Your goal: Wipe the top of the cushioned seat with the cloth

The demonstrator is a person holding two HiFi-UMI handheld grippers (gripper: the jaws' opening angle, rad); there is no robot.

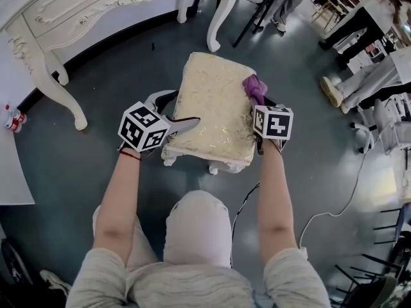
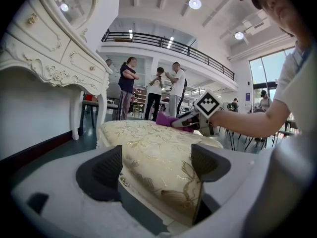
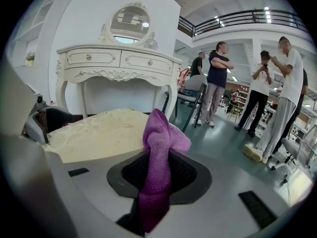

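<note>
The cushioned seat (image 1: 215, 111) is a cream stool with a gold pattern, standing on the floor just ahead of my knees. My left gripper (image 1: 181, 110) is clamped on its near left edge. In the left gripper view the cushion (image 2: 158, 148) fills the gap between the two pads. My right gripper (image 1: 262, 100) is shut on a purple cloth (image 1: 255, 87) at the seat's far right edge. In the right gripper view the cloth (image 3: 161, 138) stands bunched up out of the jaws, with the seat top (image 3: 99, 133) to its left.
A white carved dressing table (image 1: 96, 18) stands at the back left, one leg (image 1: 218, 24) close behind the seat. Several people (image 1: 366, 76) stand at the right. A white cable (image 1: 334, 210) runs over the floor on my right. My knee (image 1: 196, 226) is close to the seat's front.
</note>
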